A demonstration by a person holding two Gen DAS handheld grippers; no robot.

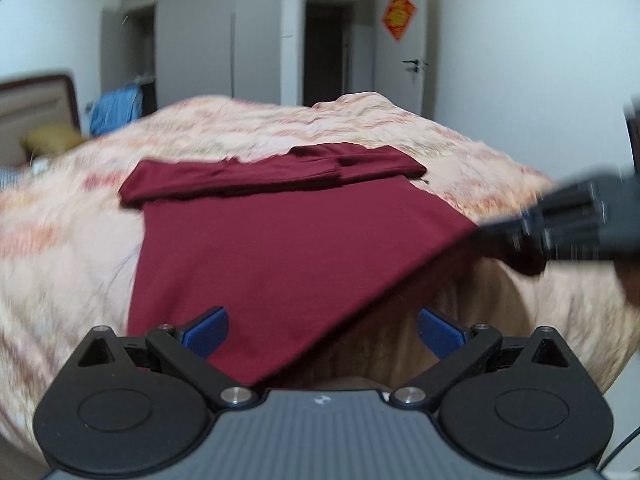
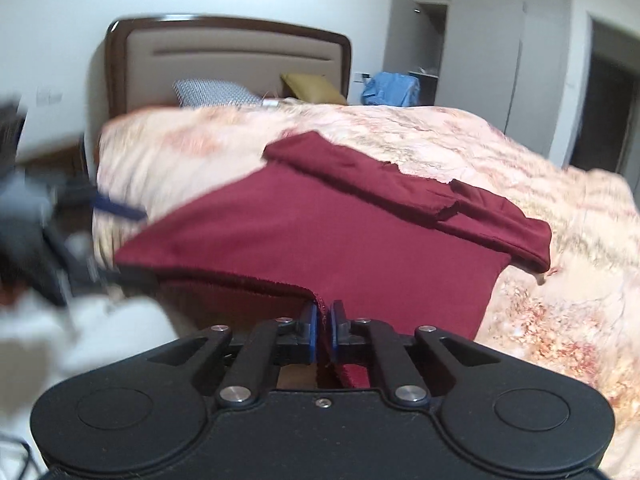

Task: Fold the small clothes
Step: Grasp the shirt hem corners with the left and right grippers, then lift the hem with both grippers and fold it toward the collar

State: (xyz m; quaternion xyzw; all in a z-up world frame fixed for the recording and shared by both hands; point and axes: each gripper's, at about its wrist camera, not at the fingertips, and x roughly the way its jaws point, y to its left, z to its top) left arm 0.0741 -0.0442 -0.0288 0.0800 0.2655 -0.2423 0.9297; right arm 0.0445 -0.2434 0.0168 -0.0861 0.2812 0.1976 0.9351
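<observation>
Bed (image 2: 540,168) fills both views, covered by a pink-and-cream patterned quilt (image 1: 280,128), with a padded headboard (image 2: 228,60) at its far end. Wardrobe (image 2: 480,52) stands against the back wall, one door ajar. Maroon shirt (image 1: 272,240) lies spread on the quilt, its far end folded over into a thick band (image 1: 256,178) across the width. Near part of the shirt is lifted off the quilt, with one corner drawn up toward the right side of the left wrist view. Right gripper (image 2: 323,320) has its blue fingers (image 2: 310,320) pressed narrow together, pinching the near hem of the shirt; cloth shows between them. Left gripper (image 1: 322,330) has its fingers (image 1: 208,330) spread wide, holding nothing, the shirt's near edge lying just ahead between them. Two pillows rest by the headboard, a patterned grey one (image 2: 216,92) and a mustard one (image 2: 312,86). Blue cloth (image 2: 390,88) sits heaped near the wardrobe. Red diamond decoration (image 1: 399,14) hangs on the door (image 1: 404,60). Both views show motion blur.
</observation>
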